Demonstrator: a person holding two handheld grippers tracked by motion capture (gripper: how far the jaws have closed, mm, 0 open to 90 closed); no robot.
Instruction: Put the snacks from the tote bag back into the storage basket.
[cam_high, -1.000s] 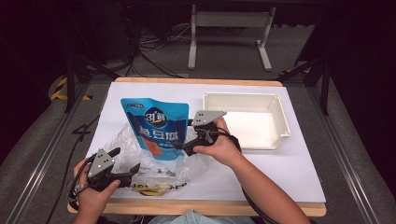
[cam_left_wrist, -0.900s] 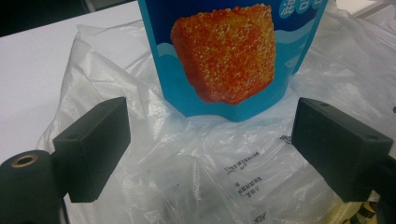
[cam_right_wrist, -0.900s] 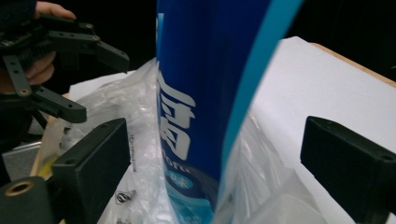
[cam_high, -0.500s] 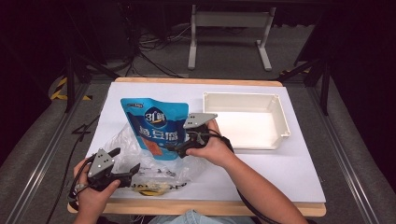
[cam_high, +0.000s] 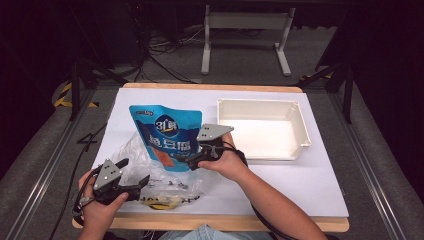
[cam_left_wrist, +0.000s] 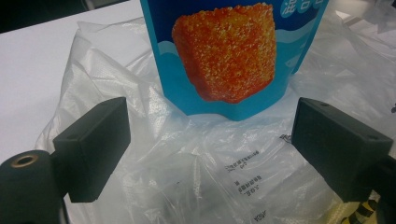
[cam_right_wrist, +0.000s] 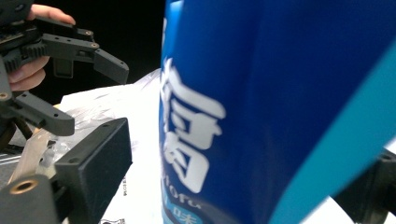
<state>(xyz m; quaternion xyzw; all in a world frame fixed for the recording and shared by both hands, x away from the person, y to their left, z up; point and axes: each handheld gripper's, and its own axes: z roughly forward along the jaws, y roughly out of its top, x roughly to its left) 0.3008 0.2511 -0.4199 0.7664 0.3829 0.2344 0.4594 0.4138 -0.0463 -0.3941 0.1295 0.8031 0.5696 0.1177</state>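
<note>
While the right gripper (cam_high: 192, 161) straddles the blue pouch (cam_high: 167, 134) with jaws apart at table centre-left, and the left gripper (cam_high: 136, 176) gapes over the clear plastic bag (cam_left_wrist: 196, 158), the pouch may topple if nudged.

The white-covered wooden table (cam_high: 320, 190) is evenly lit from overhead; its surroundings are dark. The high view is soft and grainy. In the right gripper view, the glossy blue foil pouch (cam_right_wrist: 280, 107) is blurred at close range. The crinkled clear plastic bag (cam_left_wrist: 201, 163) shows mild glare.
</note>
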